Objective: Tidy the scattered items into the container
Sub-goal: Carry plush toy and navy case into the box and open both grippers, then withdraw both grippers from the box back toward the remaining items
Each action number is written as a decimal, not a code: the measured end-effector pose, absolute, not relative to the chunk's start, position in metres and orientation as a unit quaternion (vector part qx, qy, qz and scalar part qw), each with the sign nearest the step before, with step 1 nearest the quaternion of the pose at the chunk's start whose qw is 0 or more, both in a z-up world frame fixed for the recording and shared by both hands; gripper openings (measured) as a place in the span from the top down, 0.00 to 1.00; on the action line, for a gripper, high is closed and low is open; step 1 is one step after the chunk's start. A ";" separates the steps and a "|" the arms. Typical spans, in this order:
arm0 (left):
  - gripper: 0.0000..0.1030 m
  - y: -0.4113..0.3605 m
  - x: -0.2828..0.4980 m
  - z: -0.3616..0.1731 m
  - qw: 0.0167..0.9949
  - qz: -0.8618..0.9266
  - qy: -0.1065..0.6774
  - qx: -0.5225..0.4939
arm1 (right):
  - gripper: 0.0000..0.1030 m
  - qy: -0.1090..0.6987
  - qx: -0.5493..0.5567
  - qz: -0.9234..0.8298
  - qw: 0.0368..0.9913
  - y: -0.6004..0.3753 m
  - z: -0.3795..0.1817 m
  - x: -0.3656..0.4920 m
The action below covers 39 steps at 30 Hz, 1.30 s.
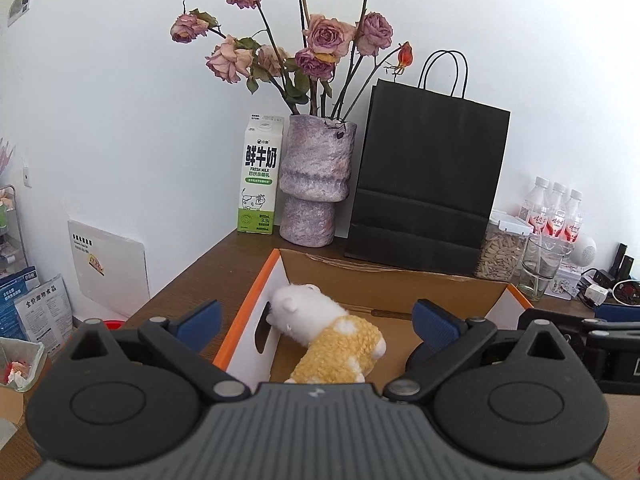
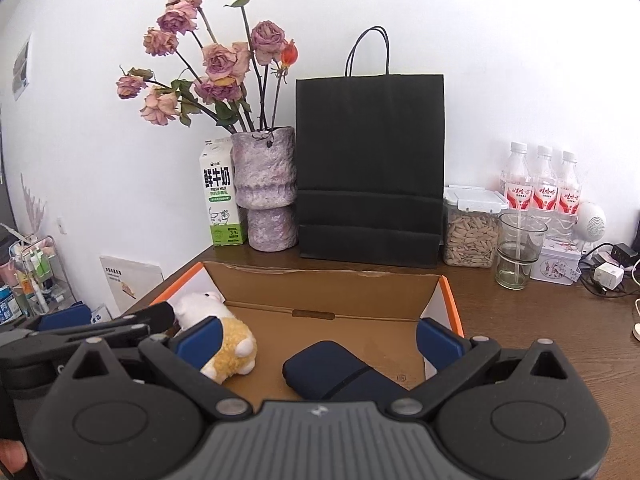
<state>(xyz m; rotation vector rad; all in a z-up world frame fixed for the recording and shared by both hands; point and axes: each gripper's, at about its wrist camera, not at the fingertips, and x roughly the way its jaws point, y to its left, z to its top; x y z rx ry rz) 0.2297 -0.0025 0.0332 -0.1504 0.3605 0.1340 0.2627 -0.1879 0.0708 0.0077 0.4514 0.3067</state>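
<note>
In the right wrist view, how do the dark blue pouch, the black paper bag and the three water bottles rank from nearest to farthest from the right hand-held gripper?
1. Dark blue fabric pouch: inside the cardboard box, just ahead of the right hand-held gripper.
2. Black paper bag: behind the box, against the wall.
3. Three clear plastic water bottles: far right, by the wall.

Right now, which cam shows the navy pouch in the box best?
Right wrist: the navy pouch lies in plain view on the cardboard box floor, beside the plush toy. Left wrist shows only a dark sliver of it behind the claw's finger.
</note>
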 end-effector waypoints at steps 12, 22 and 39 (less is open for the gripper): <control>0.00 0.007 0.164 0.044 0.982 0.056 0.165 -0.065 | 0.00 0.201 -0.013 0.166 0.965 -0.193 0.081 0.188; 0.00 0.016 0.117 0.050 0.986 0.045 0.151 -0.060 | 0.00 0.194 -0.025 0.165 0.967 -0.203 0.079 0.135; 0.00 0.030 0.069 0.023 0.982 0.043 0.173 -0.059 | 0.00 0.248 -0.022 0.156 0.956 -0.228 0.034 0.090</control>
